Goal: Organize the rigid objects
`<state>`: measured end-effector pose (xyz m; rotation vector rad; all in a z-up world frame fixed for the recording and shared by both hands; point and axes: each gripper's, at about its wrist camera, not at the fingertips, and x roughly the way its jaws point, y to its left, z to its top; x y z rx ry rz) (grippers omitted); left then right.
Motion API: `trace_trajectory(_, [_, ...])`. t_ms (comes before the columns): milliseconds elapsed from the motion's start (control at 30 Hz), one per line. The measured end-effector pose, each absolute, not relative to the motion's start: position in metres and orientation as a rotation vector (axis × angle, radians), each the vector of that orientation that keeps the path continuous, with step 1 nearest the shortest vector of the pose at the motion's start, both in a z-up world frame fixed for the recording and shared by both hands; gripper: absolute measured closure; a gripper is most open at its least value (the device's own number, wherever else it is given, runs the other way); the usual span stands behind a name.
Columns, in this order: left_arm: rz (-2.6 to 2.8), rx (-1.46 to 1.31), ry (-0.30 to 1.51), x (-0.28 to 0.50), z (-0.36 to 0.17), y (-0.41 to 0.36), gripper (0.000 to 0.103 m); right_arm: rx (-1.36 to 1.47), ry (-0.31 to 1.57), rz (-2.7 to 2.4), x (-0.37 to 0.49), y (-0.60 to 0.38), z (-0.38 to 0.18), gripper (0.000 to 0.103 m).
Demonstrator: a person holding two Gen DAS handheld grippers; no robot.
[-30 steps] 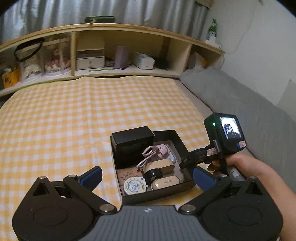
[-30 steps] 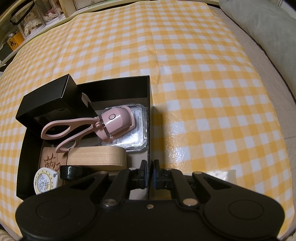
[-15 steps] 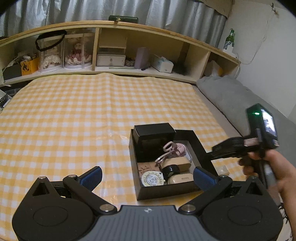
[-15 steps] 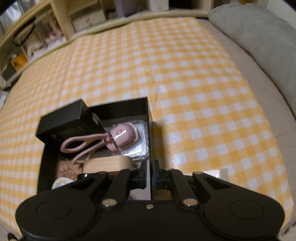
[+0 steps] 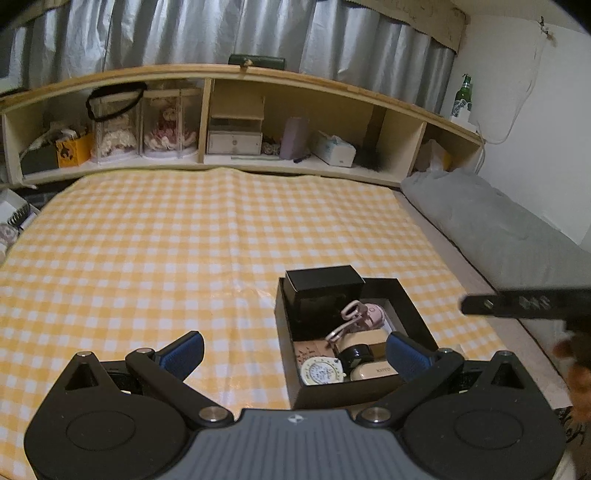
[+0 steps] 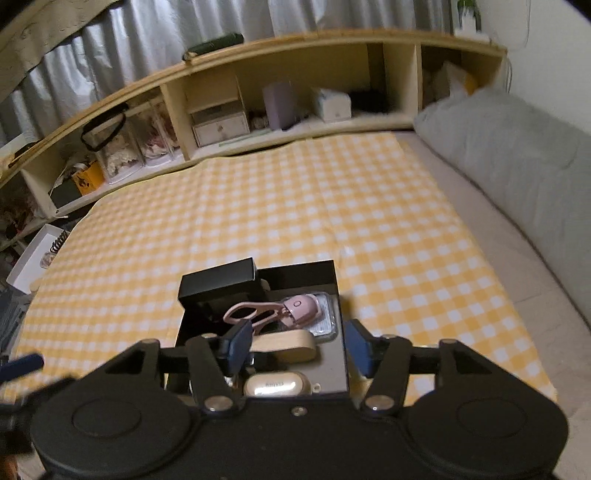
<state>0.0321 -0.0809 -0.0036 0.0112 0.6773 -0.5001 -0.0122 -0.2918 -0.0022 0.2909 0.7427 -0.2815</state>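
Right gripper (image 6: 299, 349) now higher above black box (image 6: 338, 291) rim (jaws opening, empty); left gripper (image 5: 293, 354) wide, empty.

Surface cover: yellow-and-white checked cloth (image 5: 192, 236), spread flat.
Back furniture: low wooden shelf unit (image 5: 236, 72) with open cubbies, crowded with boxes and clear cases.
Window dressing: grey pleated curtain (image 5: 192, 33) above the shelf.
Right side: grey cushion (image 5: 491, 225) along a white wall (image 5: 524, 122).
Light: dim, indoor.

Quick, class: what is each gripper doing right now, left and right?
Left gripper: open, holding nothing.
Right gripper: jaws opening, nothing between them.
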Motion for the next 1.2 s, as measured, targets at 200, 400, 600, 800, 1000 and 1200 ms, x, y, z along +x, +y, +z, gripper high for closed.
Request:
trace_trajectory(200, [-0.484, 0.048, 0.656, 0.026, -0.003, -0.075, 0.0, 0.258, 0.689, -0.324, -0.054, -0.275, 0.005, 0.026])
trace_trajectory(400, [-0.467, 0.06, 0.626, 0.017, -0.001, -0.067, 0.0, 0.244, 0.609, -0.334, -0.083, -0.256, 0.008, 0.016])
trace_trajectory(600, [-0.449, 0.098, 0.582, 0.006, 0.0, -0.064, 0.0, 0.192, 0.529, -0.401, -0.096, -0.24, 0.004, 0.003])
trace_trajectory(800, [-0.451, 0.096, 0.575, 0.002, -0.001, -0.059, 0.0, 0.147, 0.486, -0.433, -0.102, -0.23, 0.002, 0.0])
trace_trajectory(1000, [-0.444, 0.107, 0.56, -0.001, -0.003, -0.058, 0.0, 0.15, 0.485, -0.445, -0.105, -0.229, -0.003, 0.0])
trace_trajectory(1200, [-0.441, 0.105, 0.557, -0.002, -0.003, -0.057, 0.0, 0.154, 0.474, -0.46, -0.106, -0.228, -0.004, 0.0])
